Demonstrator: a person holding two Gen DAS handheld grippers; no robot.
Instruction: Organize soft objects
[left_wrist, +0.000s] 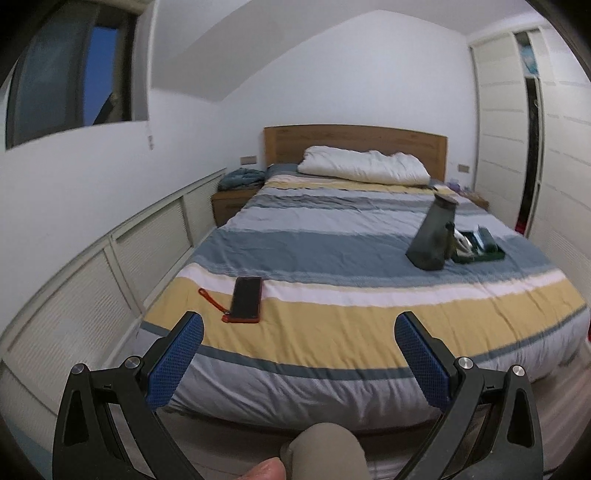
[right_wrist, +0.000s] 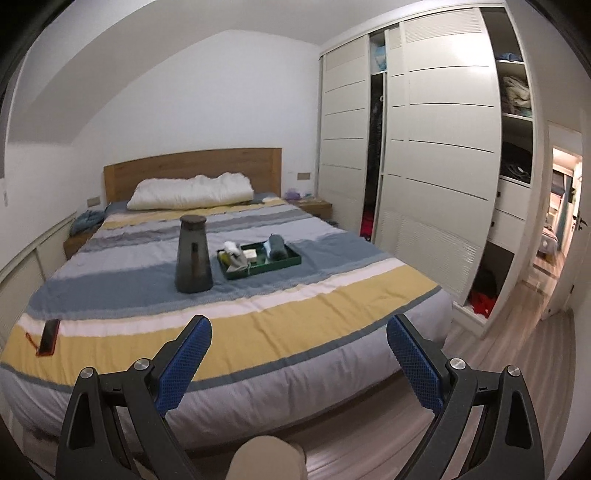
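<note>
A dark green tray (right_wrist: 291, 258) lies on the striped bed (right_wrist: 258, 321) and holds a rolled grey cloth (right_wrist: 277, 245), a white rolled cloth (right_wrist: 231, 247) and small items. It also shows in the left wrist view (left_wrist: 496, 254). A white pillow (right_wrist: 192, 194) lies against the headboard, also seen in the left wrist view (left_wrist: 365, 166). My left gripper (left_wrist: 299, 328) is open and empty at the bed's foot. My right gripper (right_wrist: 299, 332) is open and empty, well short of the tray.
A tall dark grey jug (right_wrist: 192, 254) stands beside the tray. A phone in a red case (left_wrist: 246, 299) lies near the bed's left foot corner. A blue cloth (left_wrist: 242, 177) lies on the left nightstand. A white wardrobe (right_wrist: 436, 166) stands right, partly open.
</note>
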